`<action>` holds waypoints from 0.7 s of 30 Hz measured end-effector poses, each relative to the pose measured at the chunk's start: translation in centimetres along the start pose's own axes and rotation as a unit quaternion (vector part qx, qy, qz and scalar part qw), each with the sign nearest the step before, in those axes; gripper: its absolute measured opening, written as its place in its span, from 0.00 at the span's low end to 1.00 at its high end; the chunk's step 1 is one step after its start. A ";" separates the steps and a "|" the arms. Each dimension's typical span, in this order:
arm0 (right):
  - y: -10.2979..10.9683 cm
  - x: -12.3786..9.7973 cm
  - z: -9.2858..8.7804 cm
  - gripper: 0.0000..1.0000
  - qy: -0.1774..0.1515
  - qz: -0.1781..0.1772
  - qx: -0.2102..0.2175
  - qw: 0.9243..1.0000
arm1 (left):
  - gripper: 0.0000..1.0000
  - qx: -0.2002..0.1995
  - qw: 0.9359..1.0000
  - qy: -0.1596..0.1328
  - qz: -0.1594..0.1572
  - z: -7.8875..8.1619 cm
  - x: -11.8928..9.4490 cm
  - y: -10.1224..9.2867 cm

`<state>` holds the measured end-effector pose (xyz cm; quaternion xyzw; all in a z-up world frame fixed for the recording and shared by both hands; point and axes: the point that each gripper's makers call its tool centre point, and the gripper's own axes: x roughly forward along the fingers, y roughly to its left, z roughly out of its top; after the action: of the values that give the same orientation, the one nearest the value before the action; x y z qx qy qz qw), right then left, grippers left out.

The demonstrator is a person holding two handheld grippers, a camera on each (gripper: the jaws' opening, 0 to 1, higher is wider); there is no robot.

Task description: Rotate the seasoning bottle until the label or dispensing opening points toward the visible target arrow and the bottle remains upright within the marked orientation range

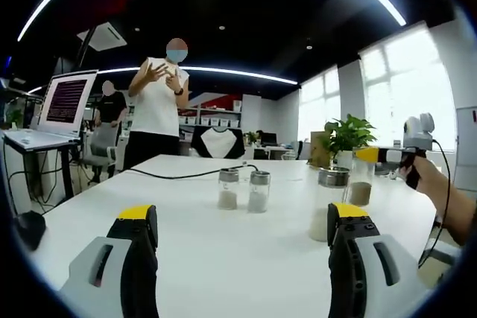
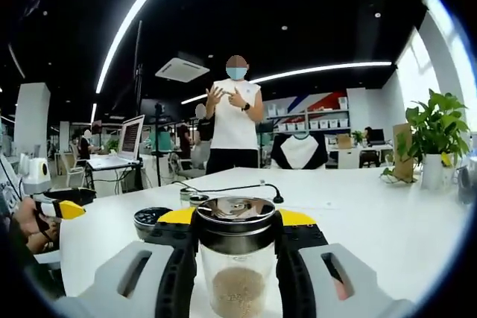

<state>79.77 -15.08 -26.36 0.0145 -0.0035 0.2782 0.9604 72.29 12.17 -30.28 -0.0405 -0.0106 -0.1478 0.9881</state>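
My right gripper [image 2: 237,221] is shut on a clear glass seasoning bottle [image 2: 237,277] with a shiny metal lid and brownish grains inside; the bottle stands upright between the yellow-tipped jaws. In the left gripper view the same bottle [image 1: 361,186] shows at the right, with the right gripper [image 1: 370,156] and a hand on it. My left gripper [image 1: 243,214] is open above the white table [image 1: 179,214], nothing between its jaws. Two small seasoning bottles [image 1: 228,188] [image 1: 258,191] stand side by side ahead of it. A larger bottle [image 1: 328,210] with pale contents stands next to its right jaw.
A black cable [image 1: 186,175] runs across the table's far side. A potted plant [image 1: 346,138] stands at the back right, a laptop [image 1: 63,106] on a stand at the left. A person [image 1: 160,106] stands behind the table. A dark round lid [image 2: 151,219] lies left of the held bottle.
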 end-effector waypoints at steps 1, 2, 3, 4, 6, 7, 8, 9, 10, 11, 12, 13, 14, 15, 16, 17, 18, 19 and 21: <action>0.1 -0.1 -0.1 0.38 0.000 0.000 0.000 1.000 | 1.00 0.000 1.000 -0.001 -0.001 0.1 0.0 -0.1; 0.2 -0.2 -0.2 0.38 0.001 0.001 0.000 1.000 | 1.00 0.001 1.000 -0.002 -0.002 0.1 0.0 -0.2; 0.3 -0.2 -0.3 0.38 0.002 0.001 0.000 1.000 | 1.00 0.001 1.000 -0.002 -0.002 0.1 0.0 -0.3; 0.4 -0.4 -0.5 0.38 0.003 0.002 0.003 1.000 | 1.00 0.001 1.000 -0.001 -0.003 0.1 0.0 -0.3; 0.7 -0.7 -0.6 0.38 0.003 0.005 0.014 1.000 | 1.00 -0.003 1.000 -0.001 -0.004 0.1 0.0 -0.4; 0.8 -0.8 -0.6 0.38 0.000 0.008 0.014 1.000 | 1.00 -0.004 1.000 -0.002 -0.004 0.1 0.0 -0.4; 1.0 -0.8 -0.6 0.38 0.000 0.010 0.013 1.000 | 0.99 -0.007 1.000 -0.009 -0.001 0.4 -0.1 -0.3; 1.1 -0.9 -0.7 0.38 0.000 0.009 0.013 1.000 | 0.99 -0.005 1.000 -0.011 0.000 0.4 -0.1 -0.3; 1.3 -1.0 -0.7 0.38 -0.002 0.009 0.010 1.000 | 1.00 -0.003 1.000 -0.010 0.000 0.4 -0.1 -0.2; 1.5 -1.1 -0.7 0.38 -0.006 0.012 0.006 1.000 | 0.99 -0.004 1.000 -0.009 -0.001 0.4 -0.1 -0.2; 1.5 -1.1 -0.8 0.38 -0.006 0.012 0.007 1.000 | 0.99 -0.006 1.000 -0.008 -0.001 0.3 -0.1 -0.3; 1.5 -1.0 -1.0 0.38 -0.004 0.012 0.011 1.000 | 0.99 -0.007 1.000 -0.007 0.000 0.2 0.0 -0.2; 1.5 -1.0 -1.1 0.38 -0.004 0.013 0.012 1.000 | 0.99 -0.006 1.000 -0.007 0.000 0.2 0.0 -0.2; 1.5 -0.9 -1.4 0.38 -0.004 0.014 0.016 1.000 | 0.99 -0.004 1.000 -0.007 0.000 0.2 0.0 -0.2; 1.4 -0.9 -1.6 0.38 -0.002 0.014 0.019 1.000 | 0.99 -0.004 1.000 -0.006 -0.001 0.2 0.0 -0.3; 1.5 -0.9 -1.9 0.38 -0.002 0.015 0.018 1.000 | 0.99 -0.004 1.000 -0.005 -0.002 0.1 0.0 -0.3; 1.5 -0.9 -2.0 0.38 -0.003 0.015 0.017 1.000 | 1.00 -0.005 1.000 -0.002 -0.003 0.0 0.1 -0.3; 1.6 -0.8 -2.2 0.38 -0.005 0.019 0.012 1.000 | 1.00 -0.005 1.000 -0.002 -0.003 -0.1 0.1 -0.3; 1.7 -0.7 -2.5 0.38 -0.006 0.020 0.014 1.000 | 1.00 -0.003 1.000 -0.002 -0.003 -0.1 0.1 -0.3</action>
<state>78.26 -13.98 -28.83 0.0290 -0.0053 0.2977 0.9542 72.27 11.81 -30.38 -0.0441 -0.0117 -0.1508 0.9875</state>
